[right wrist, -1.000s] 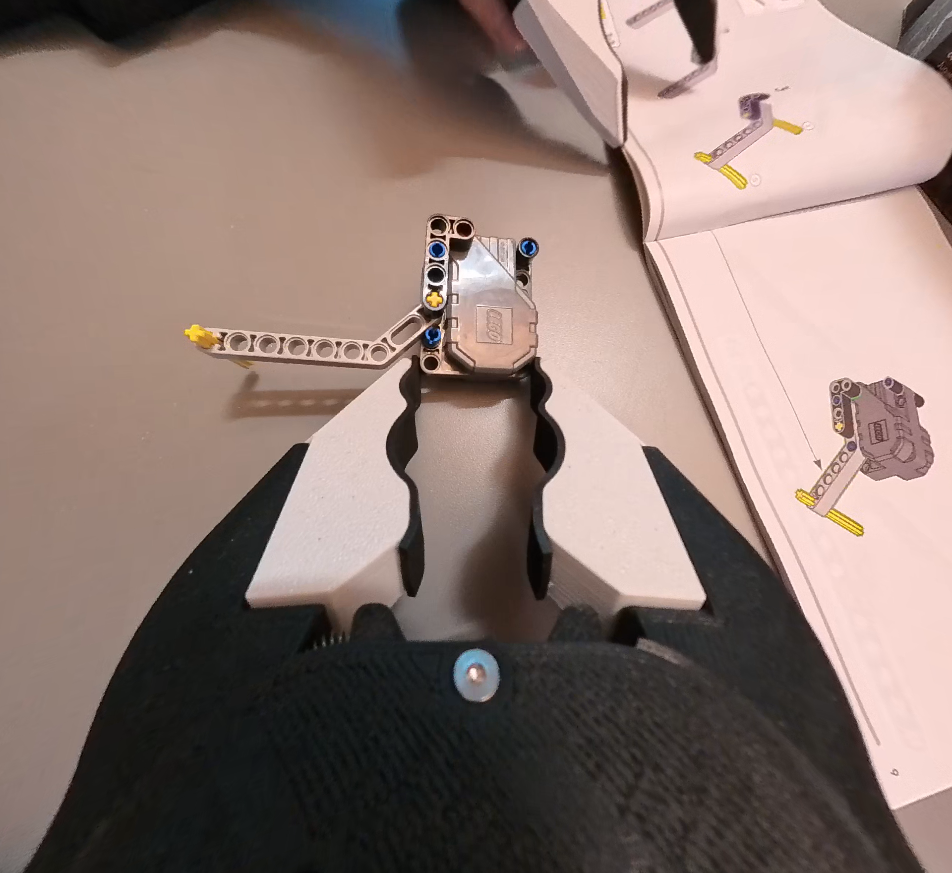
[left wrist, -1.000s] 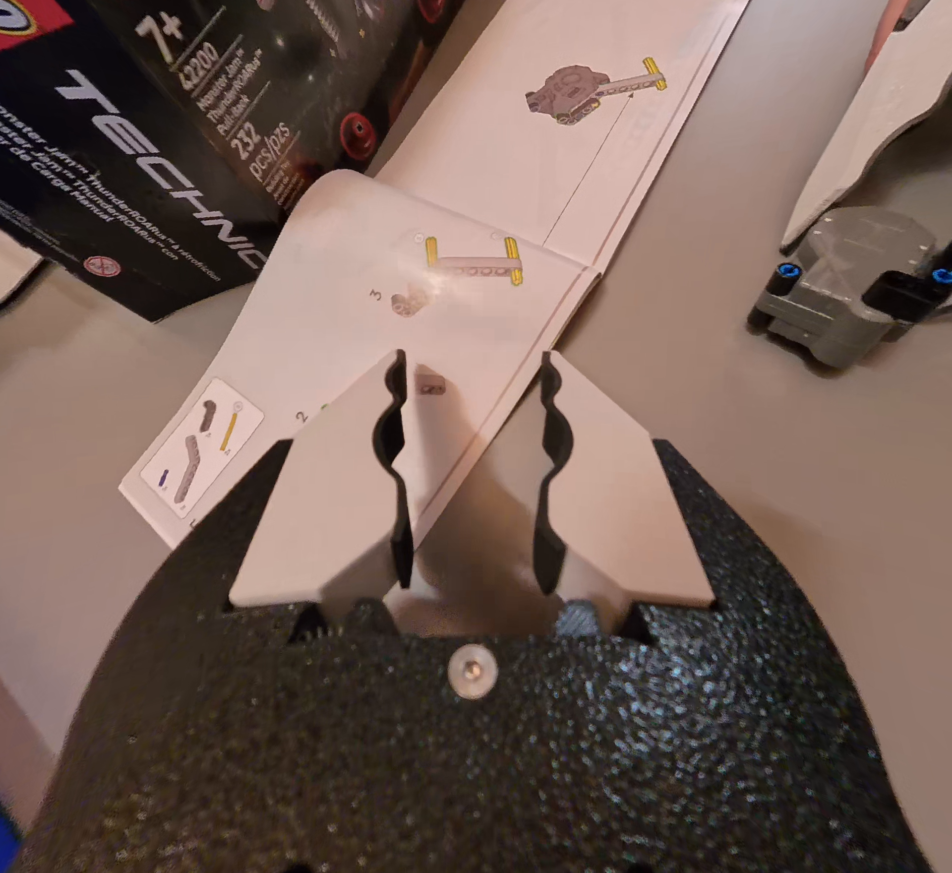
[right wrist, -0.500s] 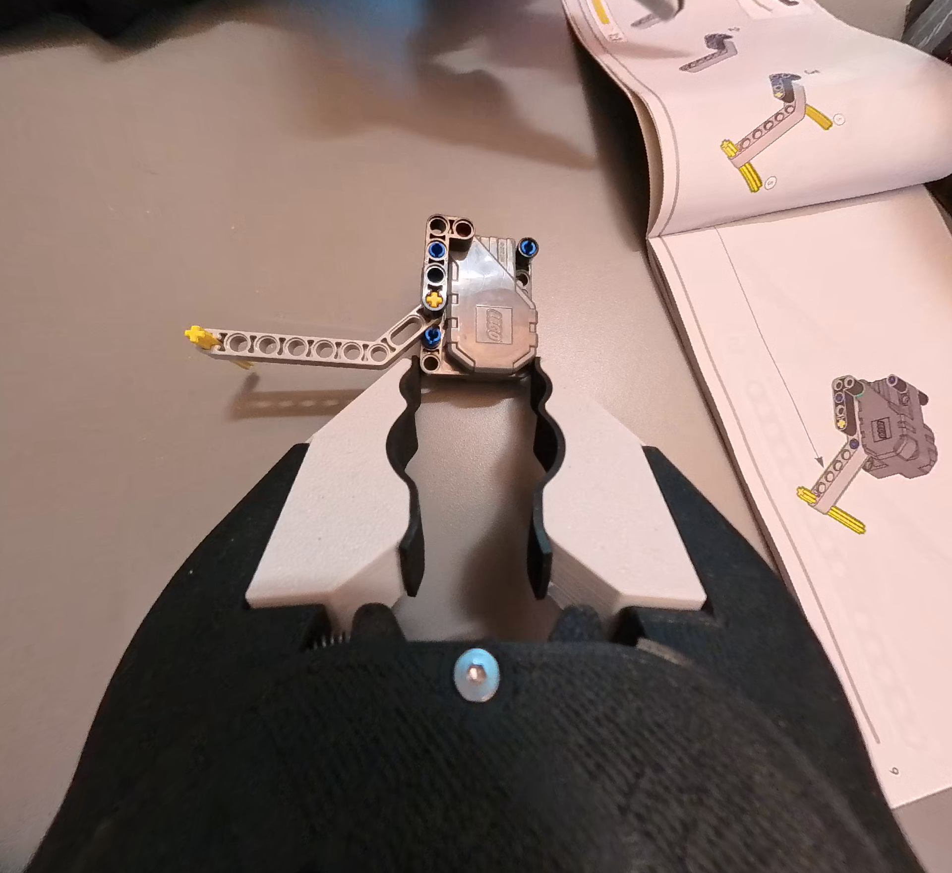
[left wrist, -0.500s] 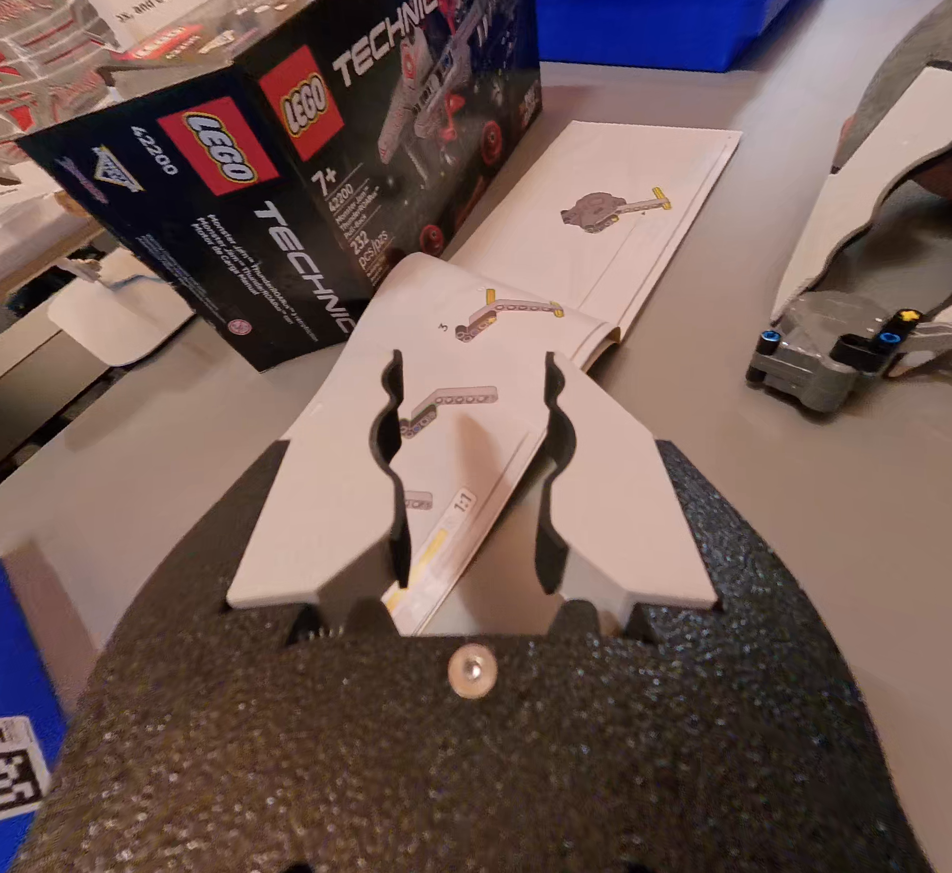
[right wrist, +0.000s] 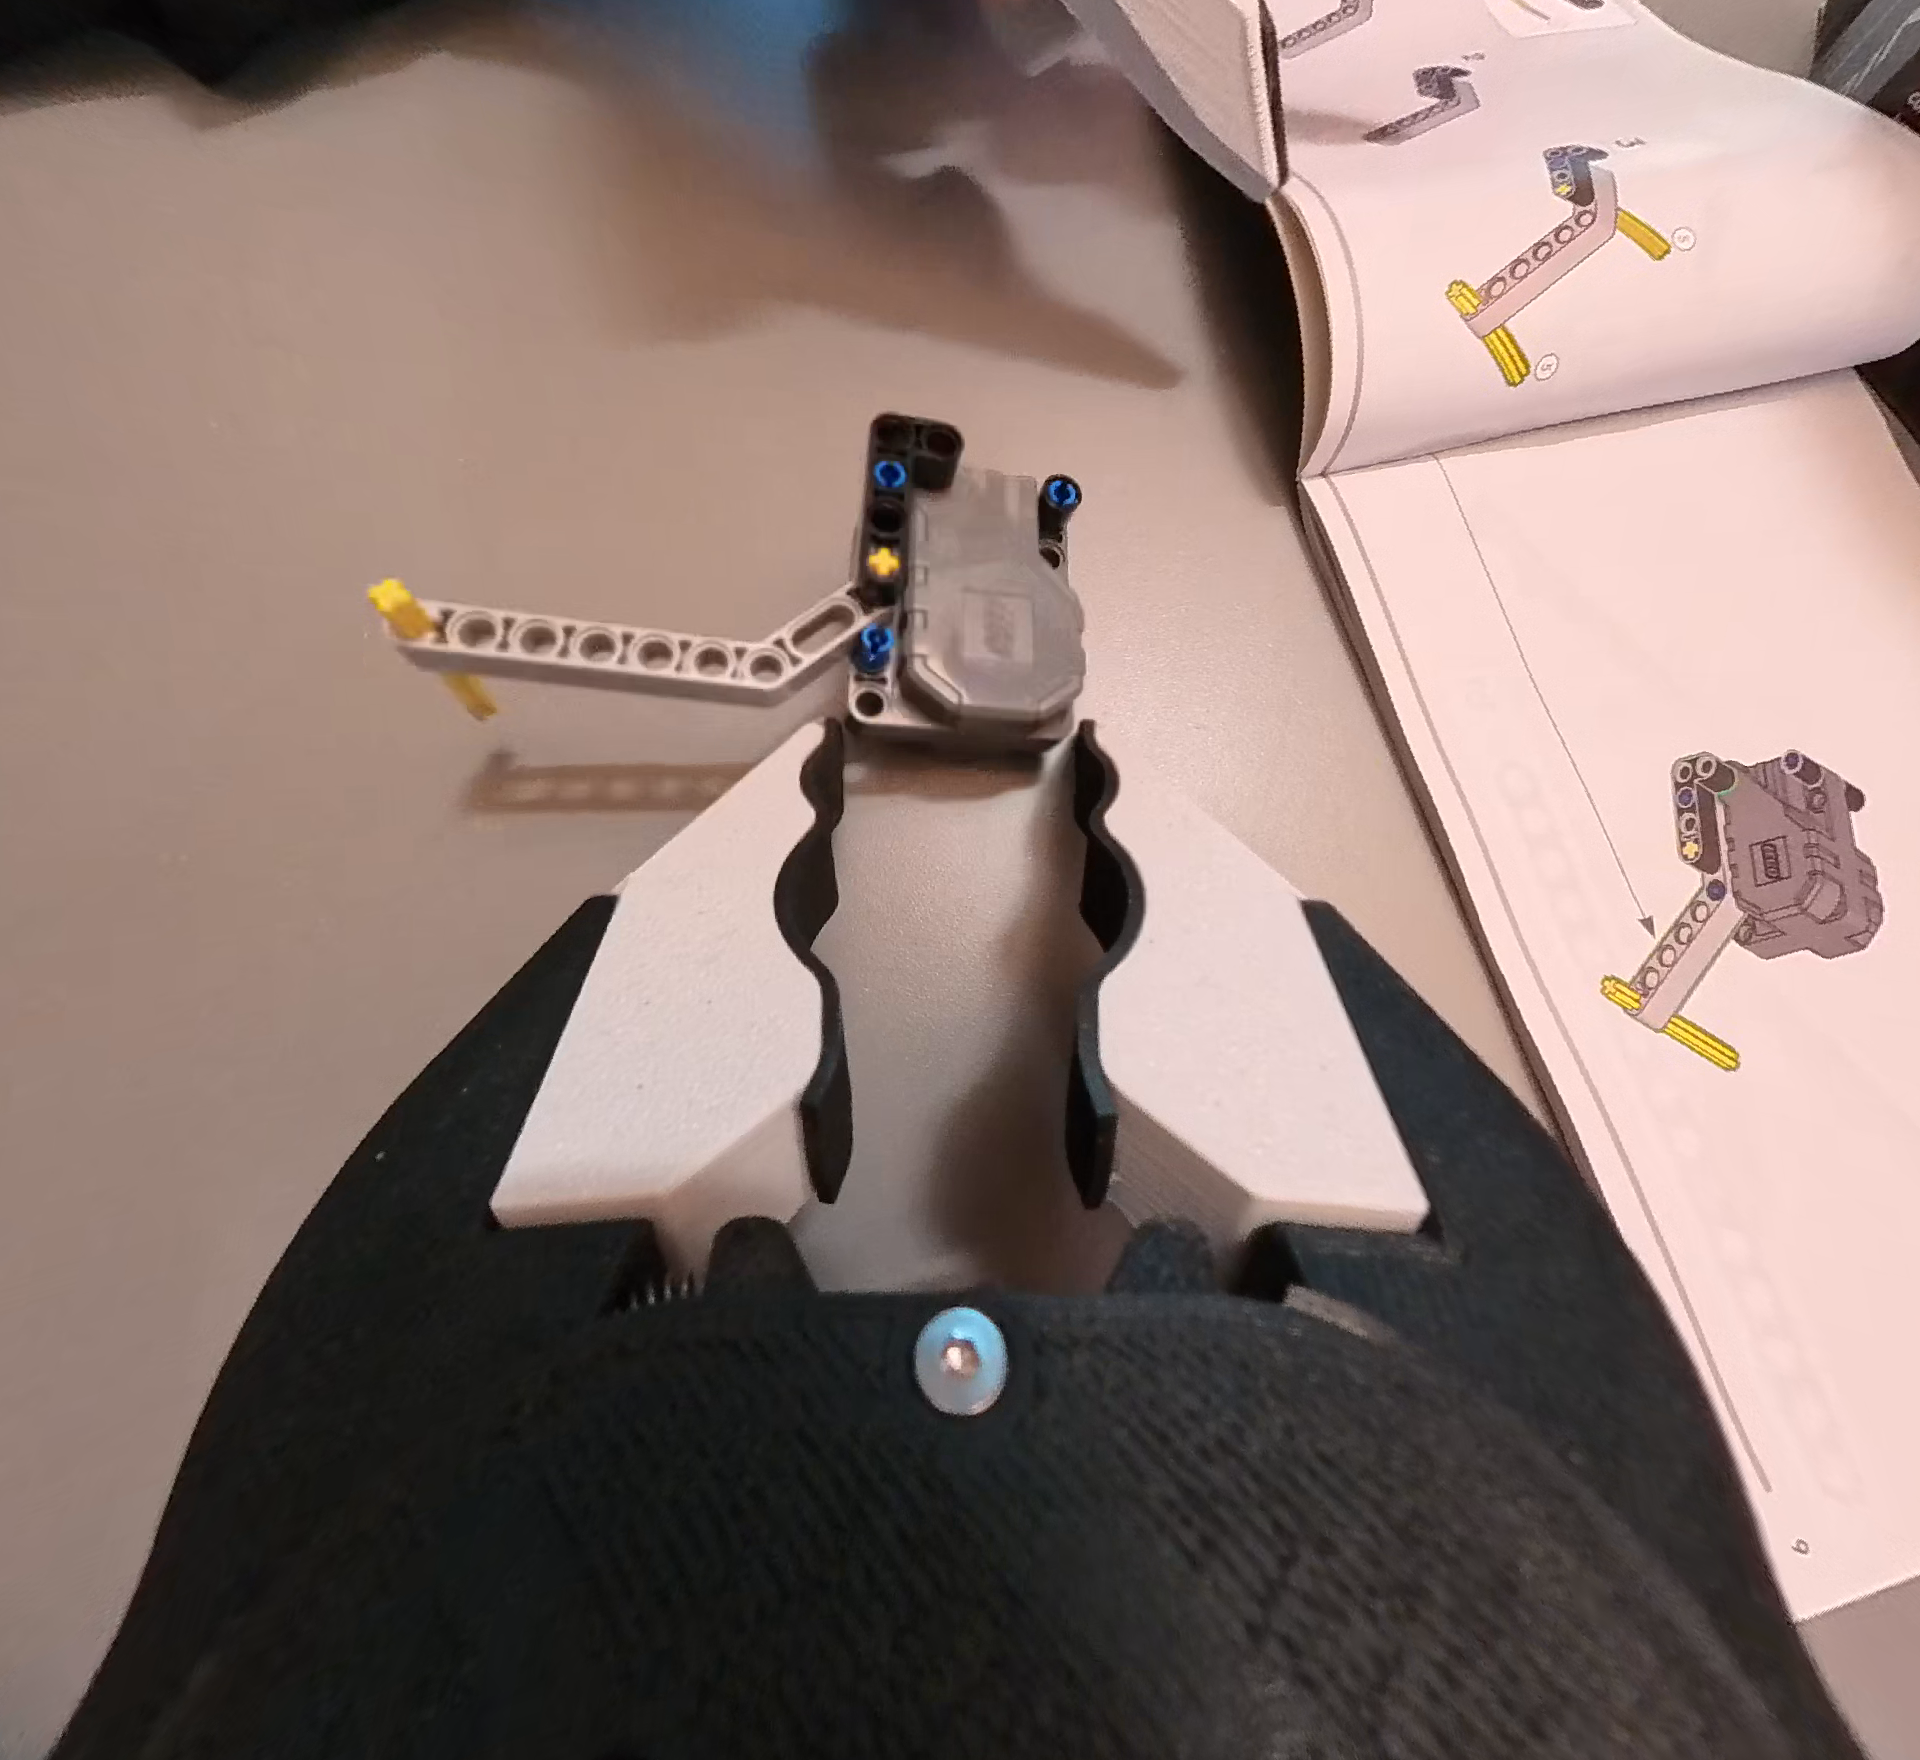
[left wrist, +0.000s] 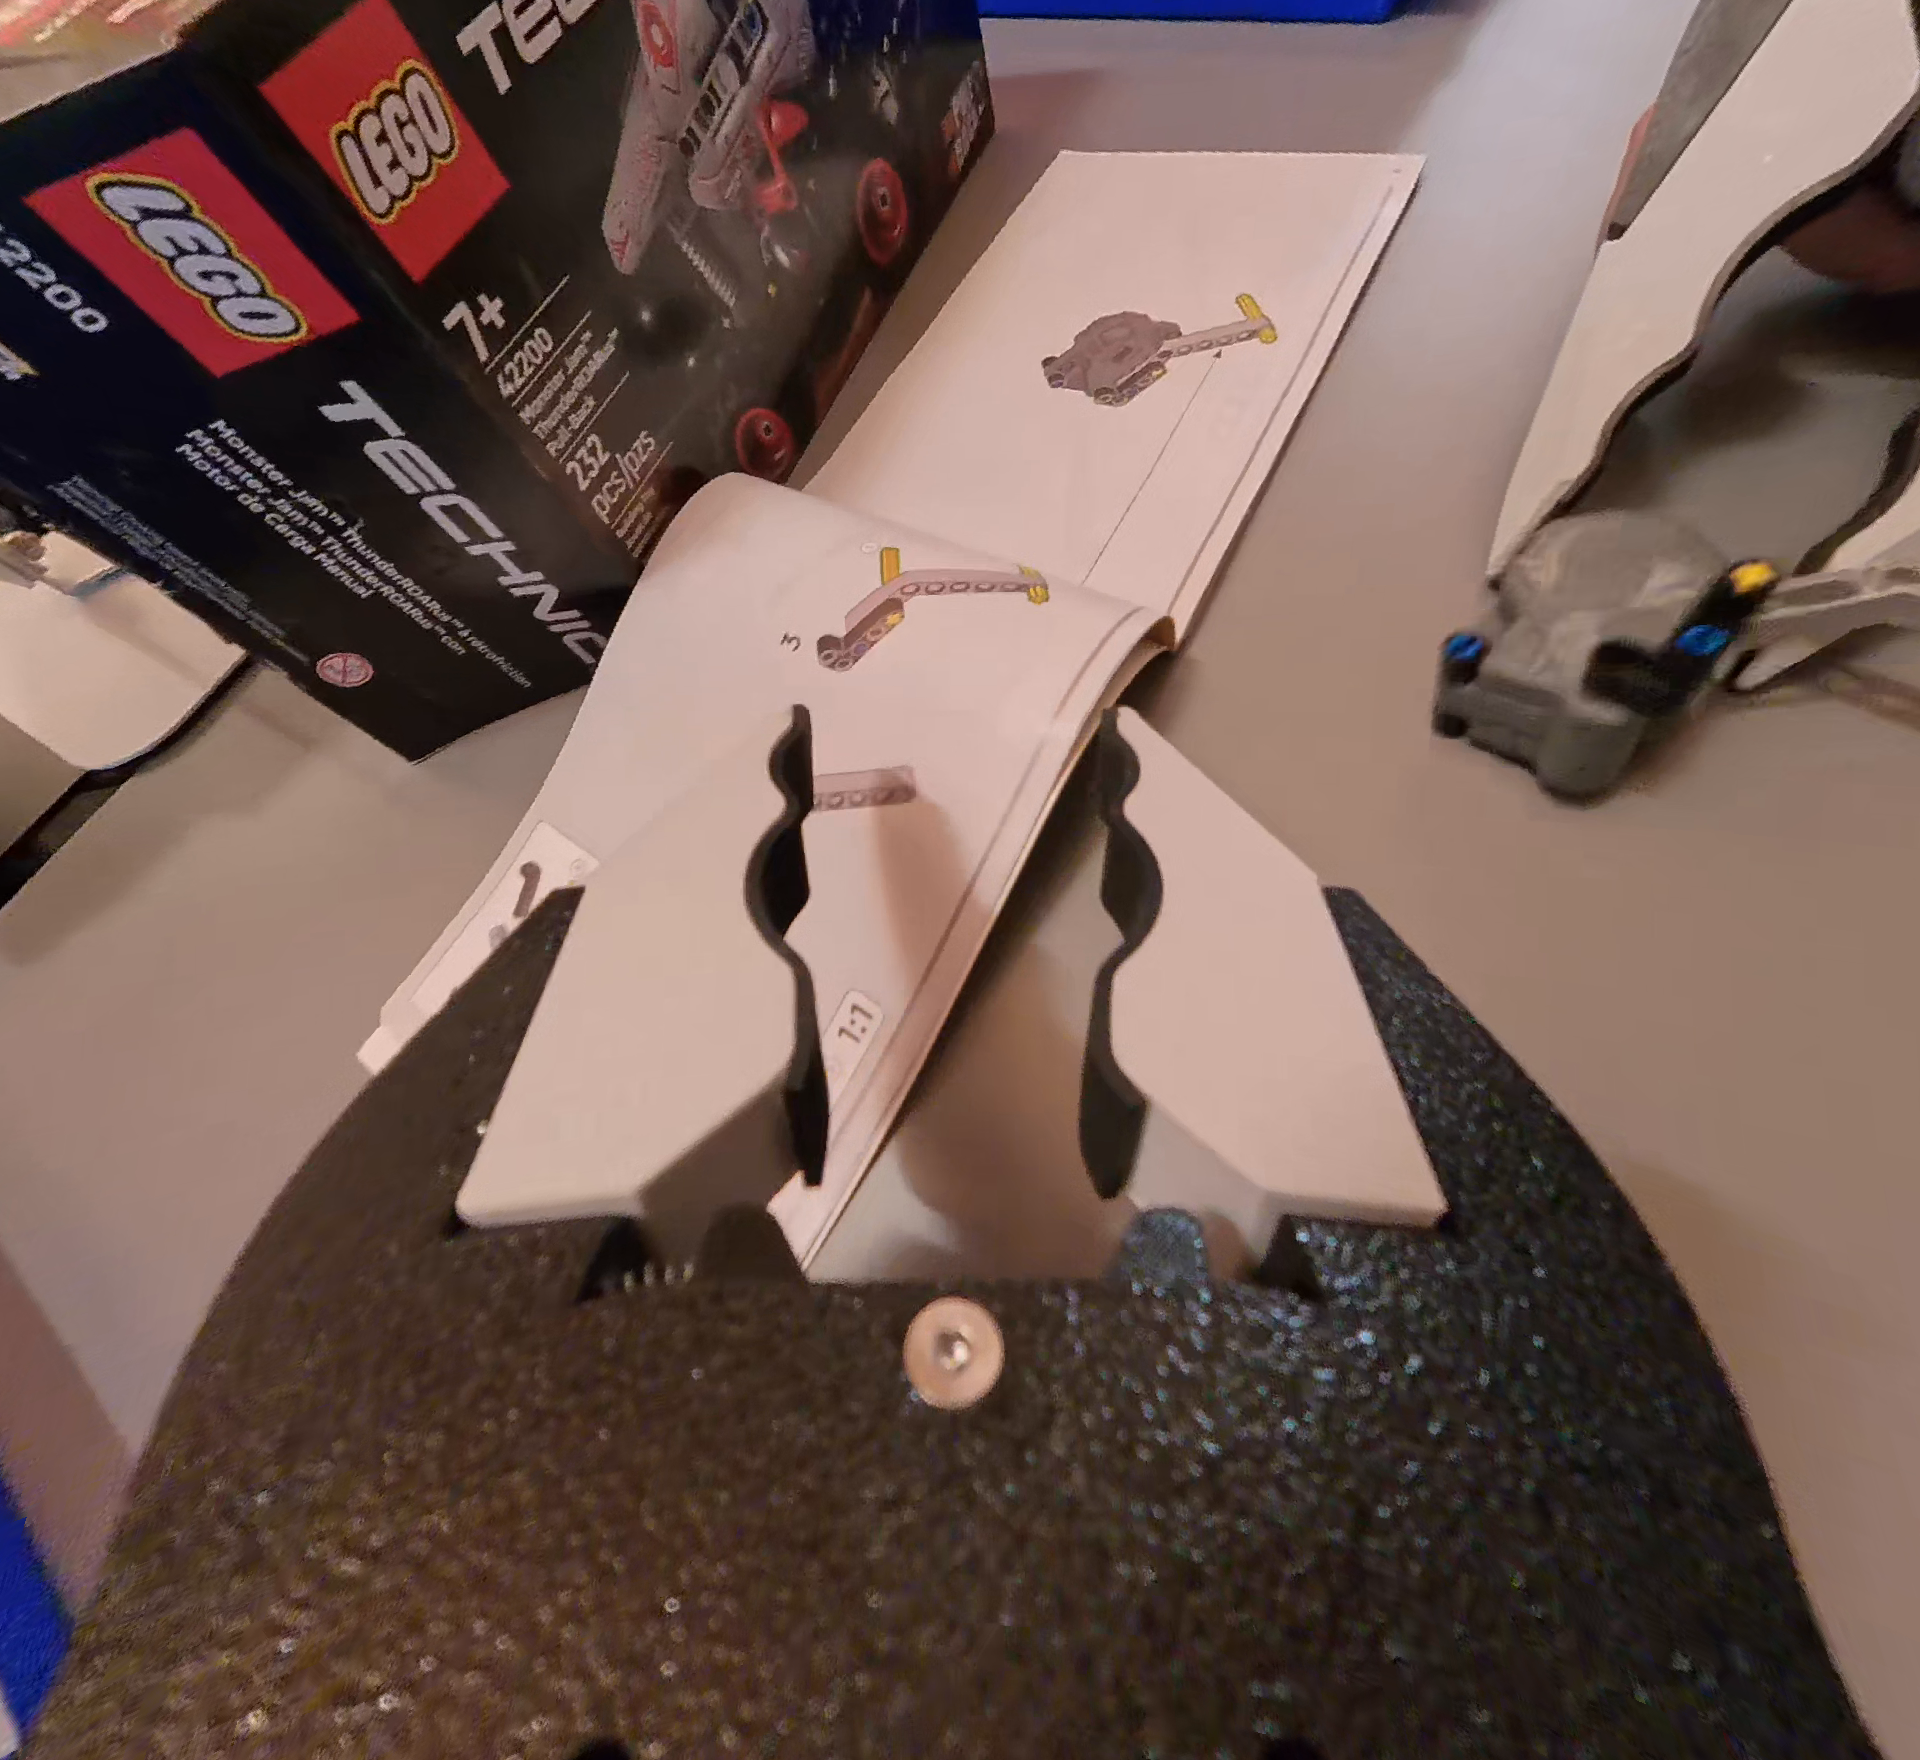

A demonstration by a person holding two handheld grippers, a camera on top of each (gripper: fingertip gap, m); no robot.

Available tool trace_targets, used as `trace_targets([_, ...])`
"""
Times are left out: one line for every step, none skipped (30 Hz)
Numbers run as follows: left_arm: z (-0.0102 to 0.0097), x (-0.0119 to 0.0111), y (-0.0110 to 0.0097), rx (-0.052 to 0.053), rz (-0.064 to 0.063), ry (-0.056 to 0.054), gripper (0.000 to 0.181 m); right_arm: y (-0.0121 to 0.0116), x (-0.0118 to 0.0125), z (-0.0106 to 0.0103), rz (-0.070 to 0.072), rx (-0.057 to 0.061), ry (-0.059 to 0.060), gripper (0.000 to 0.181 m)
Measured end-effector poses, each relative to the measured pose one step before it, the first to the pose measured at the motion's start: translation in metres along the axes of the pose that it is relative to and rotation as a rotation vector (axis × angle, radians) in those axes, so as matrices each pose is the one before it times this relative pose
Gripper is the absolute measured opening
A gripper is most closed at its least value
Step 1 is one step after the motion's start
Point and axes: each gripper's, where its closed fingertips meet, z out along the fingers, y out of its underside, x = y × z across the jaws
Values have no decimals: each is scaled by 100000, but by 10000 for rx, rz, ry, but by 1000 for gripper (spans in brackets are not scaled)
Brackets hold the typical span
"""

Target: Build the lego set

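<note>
Right wrist view shows the right gripper [right wrist: 951,754] with its jaws closed on the near end of the grey motor block [right wrist: 982,614], which sits on the table [right wrist: 416,308] with a bent grey beam [right wrist: 634,650] and yellow axle [right wrist: 400,604] reaching left. Just right lies the open instruction booklet [right wrist: 1558,619], and the build looks to match its printed stage, so turning a page seems the step in hand. Left gripper [left wrist: 951,754] hovers, jaws open and empty, tilted down over the booklet's curled near page [left wrist: 727,775]; next it must nip that thin edge cleanly
</note>
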Motion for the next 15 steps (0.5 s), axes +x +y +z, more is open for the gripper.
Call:
trace_targets([21, 134, -160, 49, -24, 36, 53, 12, 68, -7, 25, -7, 38, 48])
trace_targets([-17, 37, -78, -17, 27, -27, 52, 10, -77, -3, -45, -11, -33, 56])
trace_targets([-71, -18, -43, -35, 51, -57, 52, 22, -222, -4, -126, -10, -72, 64])
trace_targets([-114, 26, -148, 25, 39, -25, 52, -24, -208, -20, -155, 13, -38, 68])
trace_targets([-150, 100, -274, 102, -1, 45, 52, -21, -162, -14, -153, 15, -10, 73])
trace_targets([-158, 159, -281, 106, -49, 83, 52, -38, -74, -33, -97, 24, 22, 77])
trace_targets([-161, 169, -206, 67, -62, 80, 52, 31, -69, -21, -54, -7, -3, 81])
trace_targets([-175, 115, -168, 56, -47, 39, 51, -19, 68, -68, 4, 32, 57, 82])
trace_targets([-207, 149, -159, 62, -21, 32, 51, -43, 32, -139, 42, 74, 19, 83])
trace_targets([-227, 160, -107, 25, -6, 23, 51, 2, 94, -228, 100, 84, 28, 84])
trace_targets([-338, 82, -56, -42, -25, -61, 50, -71, 139, -319, 126, 166, 41, 86])
trace_targets([-516, 16, -171, -40, -47, -157, 50, -206, 111, -416, 136, 265, 18, 85])
trace_targets([-789, 6, -366, 50, -44, -203, 50, -243, 97, -466, 157, 295, 30, 85])
trace_targets([-1074, -102, -549, 138, -62, -247, 50, -184, 206, -452, 145, 262, 102, 85])
trace_targets([-1392, -337, -658, 183, -93, -291, 49, -67, 370, -423, 128, 185, 227, 83])
